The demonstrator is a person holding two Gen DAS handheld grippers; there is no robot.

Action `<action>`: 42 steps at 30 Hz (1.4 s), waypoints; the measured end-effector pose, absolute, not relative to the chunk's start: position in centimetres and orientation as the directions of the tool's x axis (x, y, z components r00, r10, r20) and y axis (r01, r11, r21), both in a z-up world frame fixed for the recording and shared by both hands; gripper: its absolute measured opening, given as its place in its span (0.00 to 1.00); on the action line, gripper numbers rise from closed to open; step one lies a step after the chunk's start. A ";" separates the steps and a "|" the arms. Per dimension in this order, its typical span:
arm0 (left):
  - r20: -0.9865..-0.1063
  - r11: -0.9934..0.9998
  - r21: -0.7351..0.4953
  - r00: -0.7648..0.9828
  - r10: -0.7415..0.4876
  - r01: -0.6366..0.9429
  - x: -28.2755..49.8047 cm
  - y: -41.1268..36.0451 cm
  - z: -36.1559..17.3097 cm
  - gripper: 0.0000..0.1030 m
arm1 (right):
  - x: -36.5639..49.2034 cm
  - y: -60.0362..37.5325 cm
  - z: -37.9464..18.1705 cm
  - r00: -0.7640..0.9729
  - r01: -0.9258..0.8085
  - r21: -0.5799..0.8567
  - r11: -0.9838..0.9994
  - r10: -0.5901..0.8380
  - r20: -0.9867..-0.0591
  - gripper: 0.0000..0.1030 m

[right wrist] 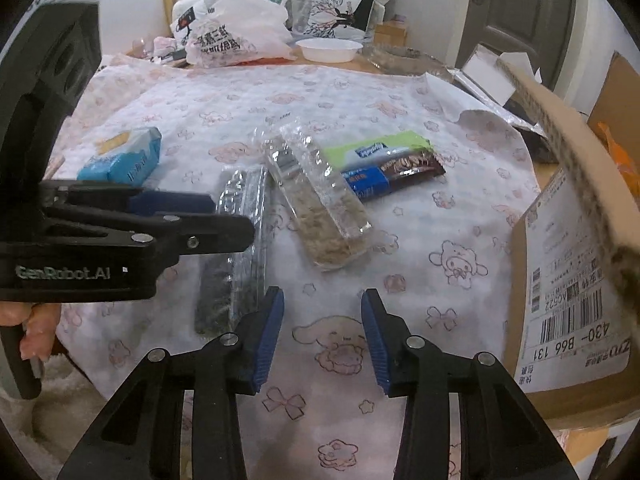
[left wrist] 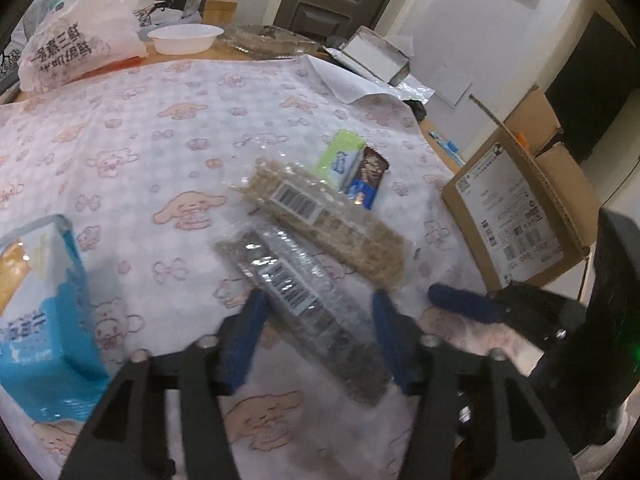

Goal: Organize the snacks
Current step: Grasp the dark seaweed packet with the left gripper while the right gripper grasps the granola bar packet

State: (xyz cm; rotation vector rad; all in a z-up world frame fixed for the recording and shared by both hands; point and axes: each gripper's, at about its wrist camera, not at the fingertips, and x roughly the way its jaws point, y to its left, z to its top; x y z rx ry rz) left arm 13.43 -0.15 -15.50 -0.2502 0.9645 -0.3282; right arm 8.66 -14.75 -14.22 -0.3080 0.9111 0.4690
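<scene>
A dark seed bar in clear wrap (left wrist: 304, 312) lies on the patterned tablecloth between the open fingers of my left gripper (left wrist: 320, 300); the pads do not touch it. It also shows in the right wrist view (right wrist: 236, 248). A pale grain bar (left wrist: 324, 220) (right wrist: 316, 208) lies beside it. A green pack (left wrist: 340, 152) (right wrist: 380, 148) and a blue-brown bar (left wrist: 368, 180) (right wrist: 392, 176) lie farther back. A blue snack bag (left wrist: 40, 312) (right wrist: 124, 160) sits at left. My right gripper (right wrist: 322, 300) is open and empty above bare cloth.
An open cardboard box (right wrist: 568, 264) (left wrist: 516, 208) stands at the table's right edge. A white plastic bag (right wrist: 236, 36), a white bowl (right wrist: 328, 48) and a clear tray (left wrist: 264, 40) sit at the back. The left gripper body (right wrist: 100, 236) fills the left of the right wrist view.
</scene>
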 end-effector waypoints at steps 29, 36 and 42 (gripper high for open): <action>-0.771 0.957 -0.263 0.569 -0.284 0.122 13.7 3.3 -15.2 0.31 | 12.5 -11.1 -14.3 0.640 -0.481 -0.243 0.842 0.149 -0.754 0.70; -0.741 0.931 -0.346 0.573 -0.350 0.121 13.5 4.3 -14.6 0.35 | 13.1 -10.7 -14.3 0.651 -0.494 -0.254 0.832 0.159 -0.743 0.72; -0.741 0.926 -0.355 0.565 -0.363 0.130 13.4 4.1 -14.6 0.35 | 13.0 -10.9 -14.2 0.587 -0.534 -0.162 0.830 0.226 -0.778 0.42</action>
